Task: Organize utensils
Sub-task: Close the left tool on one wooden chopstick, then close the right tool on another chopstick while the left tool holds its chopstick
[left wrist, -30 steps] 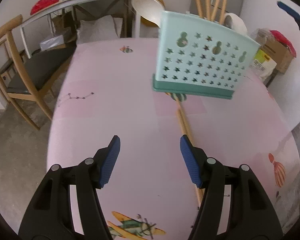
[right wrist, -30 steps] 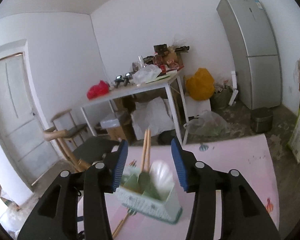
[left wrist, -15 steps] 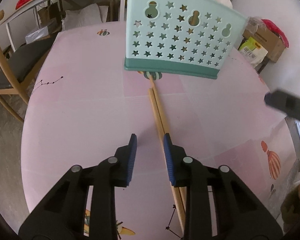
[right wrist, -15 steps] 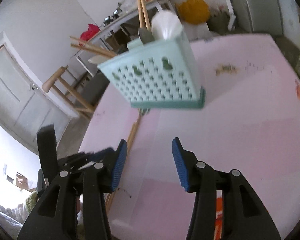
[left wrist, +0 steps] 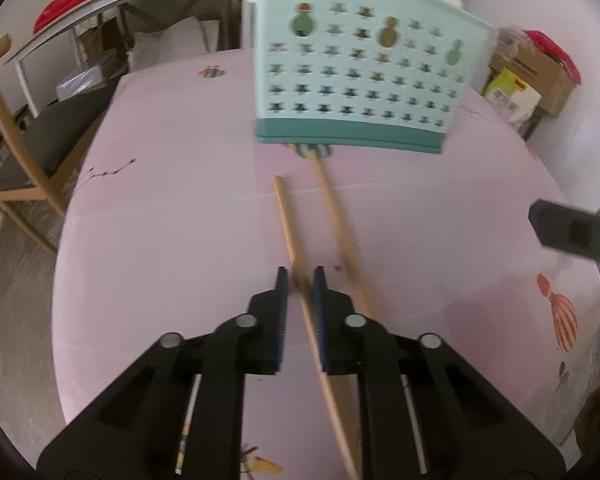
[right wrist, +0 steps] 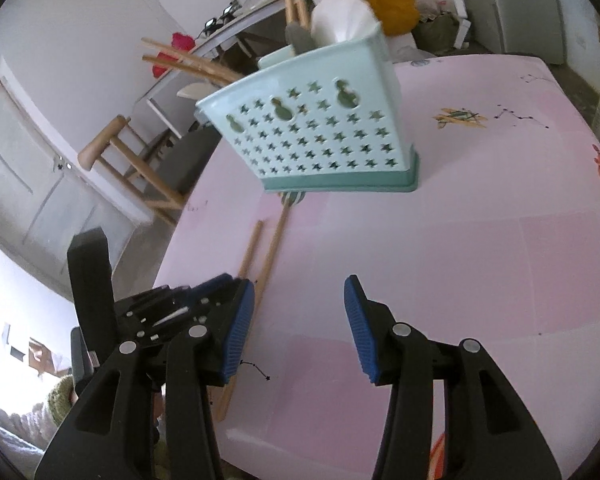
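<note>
A mint green utensil holder (left wrist: 356, 80) with star-shaped holes stands on the pink table (left wrist: 180, 200); it holds several chopsticks and spoons. It also shows in the right wrist view (right wrist: 320, 136). Two wooden chopsticks lie in front of it. My left gripper (left wrist: 299, 280) is shut on the left chopstick (left wrist: 286, 216), low over the table. The other chopstick (left wrist: 340, 220) lies just to its right. My right gripper (right wrist: 299, 304) is open and empty, above the table to the right of the chopsticks (right wrist: 272, 248).
A wooden chair (left wrist: 12, 152) stands left of the table. A white side table (left wrist: 100, 12) with clutter is behind. Boxes and bags (left wrist: 528, 76) sit at the far right. The right gripper's finger (left wrist: 572, 228) shows at the right edge.
My left gripper has closed from wide open onto the left chopstick, which has shifted apart from the other one. My right gripper has tilted down toward the table and stays open.
</note>
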{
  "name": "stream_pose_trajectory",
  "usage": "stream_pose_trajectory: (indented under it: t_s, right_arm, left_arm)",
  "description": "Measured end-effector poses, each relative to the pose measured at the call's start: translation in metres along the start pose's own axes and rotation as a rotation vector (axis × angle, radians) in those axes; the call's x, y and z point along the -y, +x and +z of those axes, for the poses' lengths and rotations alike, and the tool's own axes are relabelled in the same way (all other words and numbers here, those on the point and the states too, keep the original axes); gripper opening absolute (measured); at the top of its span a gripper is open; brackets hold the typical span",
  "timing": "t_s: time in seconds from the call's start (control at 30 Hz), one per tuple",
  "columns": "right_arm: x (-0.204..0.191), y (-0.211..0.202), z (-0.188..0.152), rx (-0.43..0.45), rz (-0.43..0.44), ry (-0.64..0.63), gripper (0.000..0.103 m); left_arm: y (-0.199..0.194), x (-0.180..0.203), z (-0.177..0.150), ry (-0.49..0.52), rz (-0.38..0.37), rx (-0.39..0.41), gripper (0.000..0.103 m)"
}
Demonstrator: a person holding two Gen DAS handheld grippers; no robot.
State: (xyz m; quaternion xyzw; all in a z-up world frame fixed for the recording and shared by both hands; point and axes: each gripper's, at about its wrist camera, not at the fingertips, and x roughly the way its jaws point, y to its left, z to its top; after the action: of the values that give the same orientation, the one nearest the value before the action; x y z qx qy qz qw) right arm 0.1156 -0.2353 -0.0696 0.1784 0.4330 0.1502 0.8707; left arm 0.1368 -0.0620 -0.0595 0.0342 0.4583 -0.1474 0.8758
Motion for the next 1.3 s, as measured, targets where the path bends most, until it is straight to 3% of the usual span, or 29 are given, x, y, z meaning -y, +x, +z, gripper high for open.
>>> stream_pose_trajectory:
  t_s: [0.3,0.47,0.67,0.73,0.83,0.93,1.3]
  right_arm:
    - [-0.032,0.047,-0.004,-0.101,-0.015,-0.112,0.046]
    - [-0.054,0.074,-0.01,-0.15,-0.05,-0.197,0.039]
    - [-0.068,0.087,-0.015,-0.147,-0.135,-0.293,0.033]
    - [-0.069,0.087,-0.014,-0.143,-0.157,-0.307,0.026]
    - [-0.067,0.085,-0.014,-0.141,-0.165,-0.299,0.013]
    - [-0.061,0.085,-0.013,-0.138,-0.168,-0.278,0.008]
    - [-0.024,0.061,-0.016,-0.136,-0.208,-0.183,0.007]
  left_arm:
    - [-0.006,-0.035,-0.001,-0.095,0.05,-0.008,0.005]
    - [-0.004,-0.037,0.001,-0.099,0.073,-0.019,0.005]
    - [-0.004,-0.035,0.002,-0.097,0.095,-0.03,0.005]
    - [-0.004,-0.034,0.002,-0.097,0.1,-0.033,0.005]
    - [-0.005,-0.034,0.002,-0.098,0.105,-0.037,0.005]
    - [-0.004,-0.033,0.003,-0.099,0.109,-0.04,0.005]
    - [-0.005,-0.031,0.003,-0.097,0.117,-0.047,0.005]
